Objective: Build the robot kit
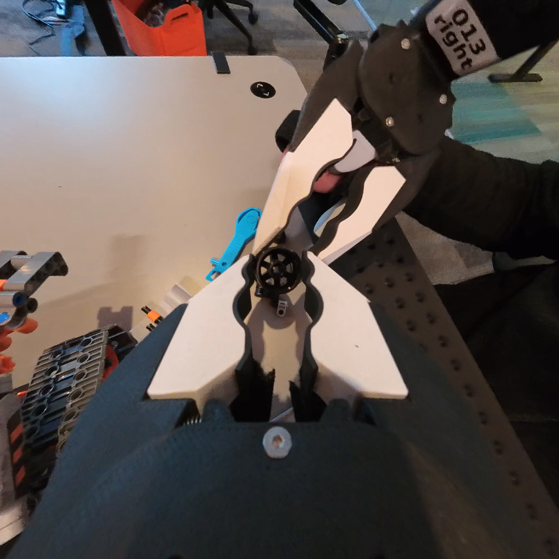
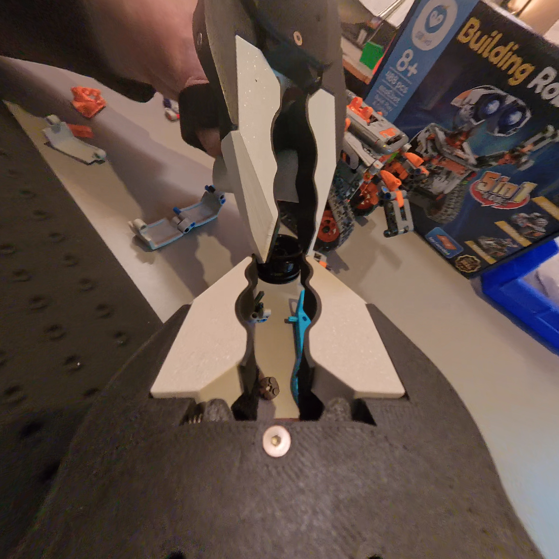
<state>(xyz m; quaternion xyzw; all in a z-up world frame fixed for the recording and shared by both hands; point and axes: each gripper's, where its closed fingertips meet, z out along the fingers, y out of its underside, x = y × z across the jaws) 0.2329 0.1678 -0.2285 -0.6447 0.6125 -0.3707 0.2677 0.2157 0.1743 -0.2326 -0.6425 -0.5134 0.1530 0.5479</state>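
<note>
Between the tips of my left tongs (image 1: pixel 279 261) sits a small black spoked wheel (image 1: pixel 278 270), gripped across its rim with my fingers closed just to its width. Its spoked face looks back at my left camera, so its axle line runs along these fingers. My right tongs (image 2: pixel 279 263) meet it from the opposite side; their tips flank the same wheel (image 2: pixel 279 267), seen side-on, and they appear to pinch it too, though I cannot tell how firmly.

Under both tools lies a pale table (image 1: pixel 121 157), with a black perforated board (image 1: pixel 423 317) off to the right of my left tongs. One blue plastic tool (image 1: pixel 239 239) lies just beyond my left fingertips. One small grey connector (image 1: pixel 282 308) rests below the wheel. A tracked brick model (image 2: pixel 372 169) stands ahead of my right tongs, before one printed box (image 2: pixel 484 136). Two grey panel pieces (image 2: pixel 178 220) lie off to the left. Office chairs and an orange bag (image 1: pixel 163 27) stand on the floor behind.
</note>
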